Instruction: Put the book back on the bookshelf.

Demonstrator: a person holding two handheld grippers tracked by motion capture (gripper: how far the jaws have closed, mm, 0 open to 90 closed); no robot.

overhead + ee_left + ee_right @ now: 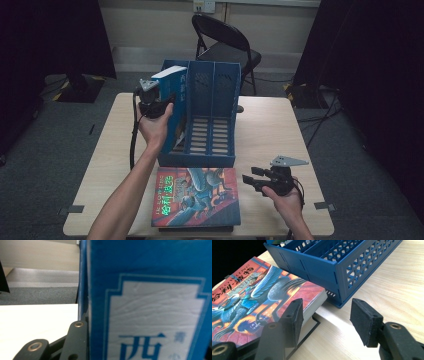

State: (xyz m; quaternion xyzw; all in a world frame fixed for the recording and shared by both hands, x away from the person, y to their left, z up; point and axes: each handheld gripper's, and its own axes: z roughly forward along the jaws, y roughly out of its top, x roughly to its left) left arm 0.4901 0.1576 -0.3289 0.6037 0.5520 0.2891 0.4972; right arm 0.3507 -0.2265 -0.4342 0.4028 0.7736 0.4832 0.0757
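A blue book [172,80] with a white label [155,322] stands upright over the left compartment of the blue three-slot file holder [197,160]. My left gripper [166,100] is shut on its spine side, and one black finger [76,340] lies flat against the cover. A red illustrated book [197,197] lies flat at the table's front, just before the holder. My right gripper [251,175] hovers low by that book's right edge, open, with nothing between its pads [329,317]. The book's corner [317,293] sits close to the left pad.
A thin dark book [313,323] lies under the red one. The holder's latticed wall [362,267] stands just beyond the right gripper. A black folding chair [225,45] stands behind the light wooden table [270,125]. Bare tabletop lies to the holder's right.
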